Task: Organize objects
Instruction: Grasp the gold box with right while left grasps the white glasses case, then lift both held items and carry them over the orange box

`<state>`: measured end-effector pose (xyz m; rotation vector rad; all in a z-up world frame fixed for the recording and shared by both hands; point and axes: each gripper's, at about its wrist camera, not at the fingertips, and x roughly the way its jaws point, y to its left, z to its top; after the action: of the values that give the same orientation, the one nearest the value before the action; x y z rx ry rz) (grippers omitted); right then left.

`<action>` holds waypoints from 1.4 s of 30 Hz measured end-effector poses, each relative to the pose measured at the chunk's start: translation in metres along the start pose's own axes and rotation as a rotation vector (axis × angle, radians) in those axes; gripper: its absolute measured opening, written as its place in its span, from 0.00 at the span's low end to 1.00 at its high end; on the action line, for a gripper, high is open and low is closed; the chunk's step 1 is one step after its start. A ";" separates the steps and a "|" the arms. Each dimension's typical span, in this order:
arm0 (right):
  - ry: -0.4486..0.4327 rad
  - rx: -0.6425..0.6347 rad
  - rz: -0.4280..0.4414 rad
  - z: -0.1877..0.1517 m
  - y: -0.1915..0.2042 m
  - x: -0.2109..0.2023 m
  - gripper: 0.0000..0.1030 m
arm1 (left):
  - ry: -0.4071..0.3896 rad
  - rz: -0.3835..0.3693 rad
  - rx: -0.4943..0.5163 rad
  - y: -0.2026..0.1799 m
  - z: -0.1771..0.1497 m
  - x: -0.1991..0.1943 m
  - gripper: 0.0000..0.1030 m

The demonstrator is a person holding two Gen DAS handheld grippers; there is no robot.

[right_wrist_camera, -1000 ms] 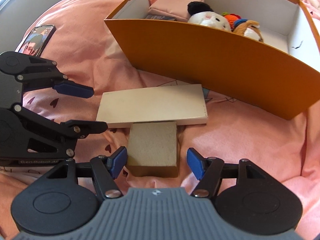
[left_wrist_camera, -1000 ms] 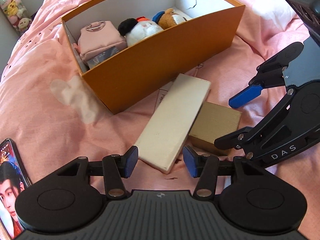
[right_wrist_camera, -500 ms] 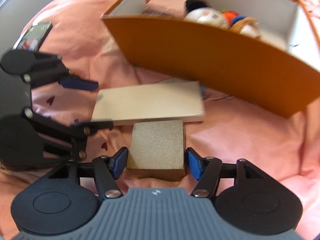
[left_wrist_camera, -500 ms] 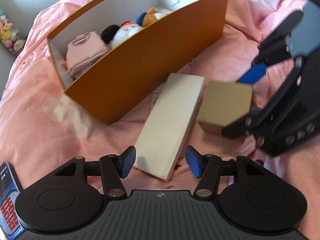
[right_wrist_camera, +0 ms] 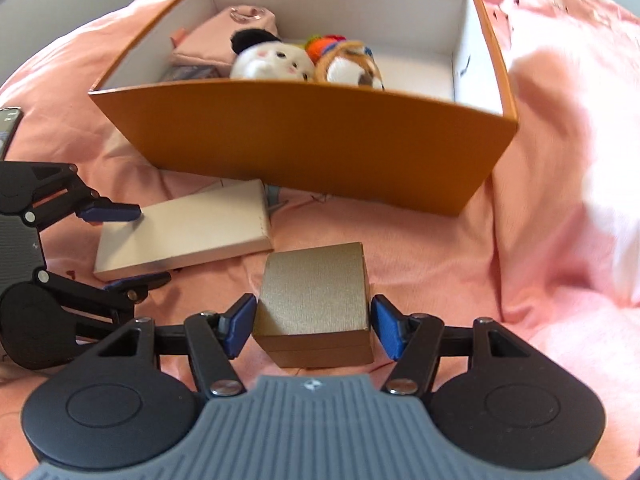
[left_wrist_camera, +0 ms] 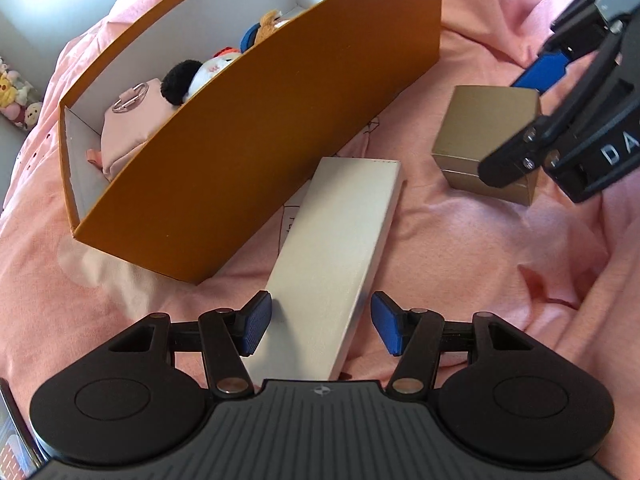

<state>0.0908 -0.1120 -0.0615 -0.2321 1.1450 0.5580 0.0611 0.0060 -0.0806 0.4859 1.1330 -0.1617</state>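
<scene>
A gold cube box [right_wrist_camera: 316, 296] sits between my right gripper's [right_wrist_camera: 313, 326] blue pads; the jaws are shut on it and it looks lifted off the bedding. It also shows in the left wrist view [left_wrist_camera: 486, 136], with the right gripper [left_wrist_camera: 520, 124] around it. A long white flat box [left_wrist_camera: 336, 256] lies on the pink bedding; its near end sits between the open jaws of my left gripper [left_wrist_camera: 320, 328], and the pads do not clearly touch it. The white box [right_wrist_camera: 184, 230] and left gripper [right_wrist_camera: 120, 248] also show in the right wrist view.
An orange open box [right_wrist_camera: 304, 140] holds a pink pouch [right_wrist_camera: 224, 36] and plush toys [right_wrist_camera: 272, 62]; its right part has bare white floor. It also shows in the left wrist view [left_wrist_camera: 256, 132]. A phone [right_wrist_camera: 8, 124] lies at the left. Plush toys [left_wrist_camera: 16, 100] stand far left.
The right gripper has closed on the gold box and raised it away from the white box. The left gripper has moved forward so the white box's end lies between its pads.
</scene>
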 end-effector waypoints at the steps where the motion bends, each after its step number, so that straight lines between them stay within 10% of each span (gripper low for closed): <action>1: 0.002 0.001 -0.001 -0.001 0.000 0.002 0.63 | 0.001 0.000 -0.001 0.000 0.000 0.001 0.66; 18: 0.012 0.037 0.009 -0.006 -0.004 0.008 0.62 | 0.029 0.096 0.087 -0.017 0.012 0.023 0.66; 24: 0.012 0.037 0.009 -0.005 -0.004 0.008 0.62 | -0.018 -0.007 0.047 -0.010 0.015 -0.008 0.37; 35: -0.004 0.068 -0.011 -0.003 -0.014 -0.004 0.62 | -0.065 -0.396 -0.088 0.024 0.015 -0.050 0.33; 42: -0.005 0.058 -0.014 -0.003 -0.013 -0.002 0.61 | 0.005 -0.348 -0.153 0.033 0.020 -0.016 0.31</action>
<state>0.0950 -0.1247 -0.0624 -0.1889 1.1521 0.5118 0.0831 0.0242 -0.0502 0.1507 1.2182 -0.3731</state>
